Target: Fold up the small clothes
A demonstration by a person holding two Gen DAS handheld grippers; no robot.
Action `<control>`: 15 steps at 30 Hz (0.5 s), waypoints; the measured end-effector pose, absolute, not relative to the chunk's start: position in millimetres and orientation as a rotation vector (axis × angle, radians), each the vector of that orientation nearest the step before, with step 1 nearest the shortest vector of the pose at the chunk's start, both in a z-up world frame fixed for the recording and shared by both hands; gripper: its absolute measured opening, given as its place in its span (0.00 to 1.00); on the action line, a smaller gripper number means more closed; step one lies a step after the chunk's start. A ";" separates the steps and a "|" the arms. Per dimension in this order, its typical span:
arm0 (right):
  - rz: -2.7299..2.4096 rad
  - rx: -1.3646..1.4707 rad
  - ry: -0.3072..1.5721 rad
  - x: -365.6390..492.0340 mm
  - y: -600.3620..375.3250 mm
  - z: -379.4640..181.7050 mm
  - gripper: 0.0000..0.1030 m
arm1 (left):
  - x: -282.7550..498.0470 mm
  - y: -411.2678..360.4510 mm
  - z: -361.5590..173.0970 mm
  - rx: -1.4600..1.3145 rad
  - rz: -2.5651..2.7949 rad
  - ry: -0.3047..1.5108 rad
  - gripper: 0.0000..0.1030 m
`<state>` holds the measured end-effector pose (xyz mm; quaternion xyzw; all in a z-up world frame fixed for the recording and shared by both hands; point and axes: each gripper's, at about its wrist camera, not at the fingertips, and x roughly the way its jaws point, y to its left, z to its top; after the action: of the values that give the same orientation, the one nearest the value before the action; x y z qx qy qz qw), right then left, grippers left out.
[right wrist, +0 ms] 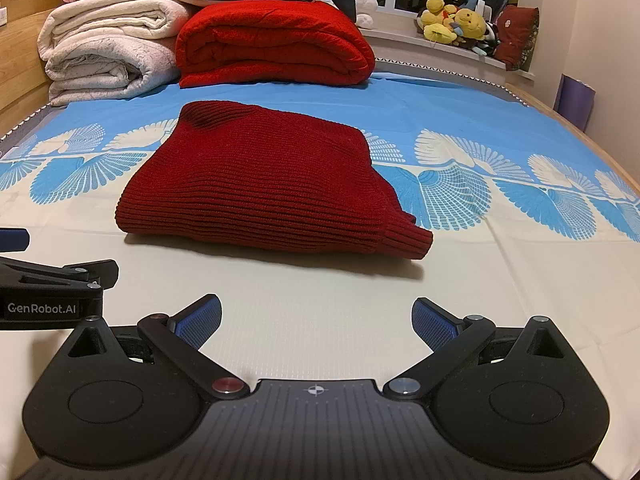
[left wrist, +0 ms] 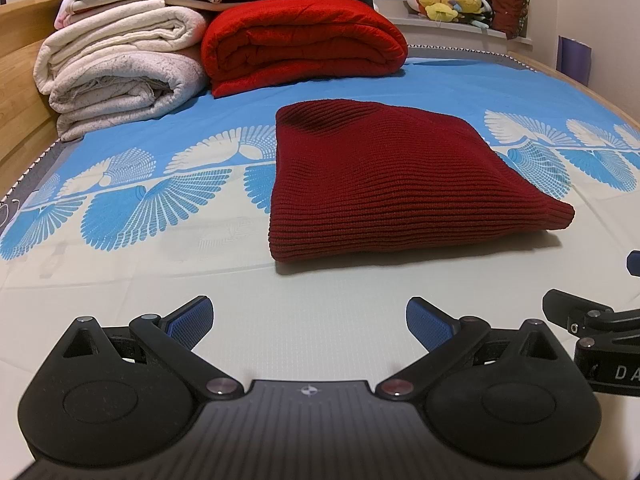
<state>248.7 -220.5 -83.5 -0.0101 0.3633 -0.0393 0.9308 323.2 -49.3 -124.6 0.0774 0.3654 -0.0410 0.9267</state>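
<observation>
A dark red ribbed knit sweater [left wrist: 384, 184] lies folded into a compact square on the bed sheet [left wrist: 160, 280], a ribbed hem or cuff sticking out at its near right corner. In the right wrist view the same sweater [right wrist: 264, 188] lies ahead and slightly left. My left gripper [left wrist: 310, 322] hovers open over bare sheet, short of the sweater's near edge, with nothing between its blue pads. My right gripper [right wrist: 316, 320] is likewise open and empty, a little way back from the sweater. Each gripper shows at the edge of the other's view.
A rolled bright red blanket [left wrist: 300, 44] and a stack of cream blankets [left wrist: 120, 76] sit at the far end of the bed. A wooden bed frame [left wrist: 20, 52] runs along the left. Plush toys [right wrist: 456, 20] sit on the windowsill at the back right.
</observation>
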 end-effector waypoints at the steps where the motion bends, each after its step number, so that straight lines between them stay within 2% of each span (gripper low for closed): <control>1: -0.080 -0.021 0.744 248.7 -220.4 -83.5 0.98 | 322.9 -49.2 -124.8 0.159 -0.084 0.749 1.00; 15: -0.082 -0.019 0.744 248.9 -219.3 -83.3 0.98 | 324.2 -47.5 -127.1 0.139 -0.097 0.773 1.00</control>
<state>248.9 -219.3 -83.3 -0.0093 0.3636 -0.0399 0.9307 324.2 -47.5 -127.1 0.0676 0.3765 -0.0473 0.9227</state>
